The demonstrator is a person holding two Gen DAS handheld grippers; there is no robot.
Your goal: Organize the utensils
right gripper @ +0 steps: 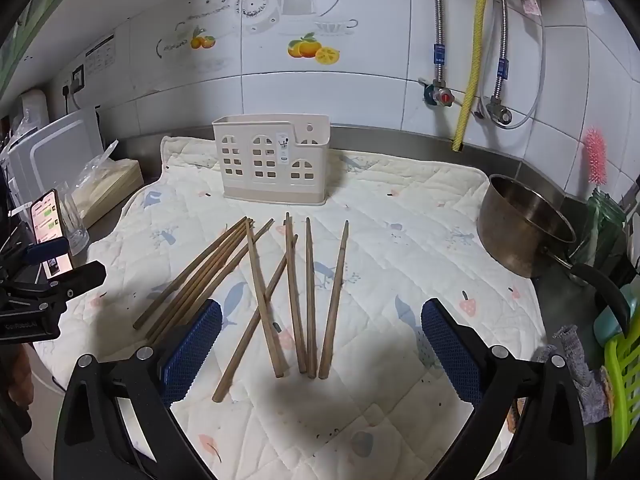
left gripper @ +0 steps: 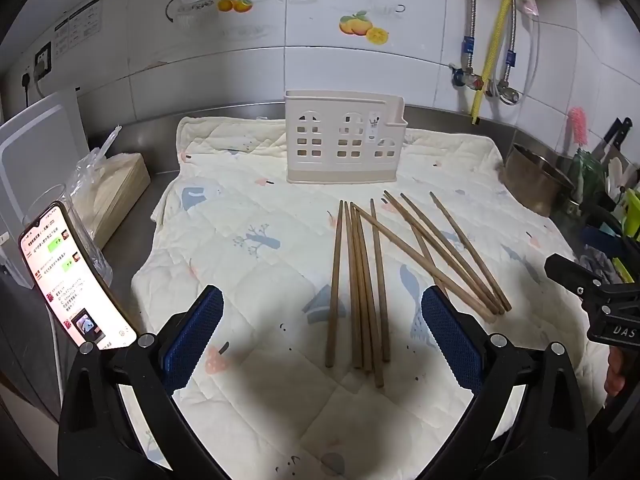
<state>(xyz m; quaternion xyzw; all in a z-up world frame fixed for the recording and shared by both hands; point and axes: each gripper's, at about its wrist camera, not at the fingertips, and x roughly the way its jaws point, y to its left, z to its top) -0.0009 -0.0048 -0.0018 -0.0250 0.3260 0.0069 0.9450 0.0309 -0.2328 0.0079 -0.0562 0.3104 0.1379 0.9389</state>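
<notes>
Pretty clearly a home kitchen: white tiled wall (right gripper: 360,92) with fruit decals, water valves (right gripper: 440,98), steel pot (right gripper: 520,232), stainless tabletop (left gripper: 132,240).

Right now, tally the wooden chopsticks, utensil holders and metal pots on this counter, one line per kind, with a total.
Wooden chopsticks: 10
Utensil holder: 1
Metal pot: 1
Total: 12

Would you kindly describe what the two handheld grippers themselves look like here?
Both the left gripper and the right gripper look alike: black plastic frames with silver bolts, each carrying two fingers faced with blue, dimple-textured pads. White lettering marks the side of each body. No cables or sleeves are visible.
</notes>
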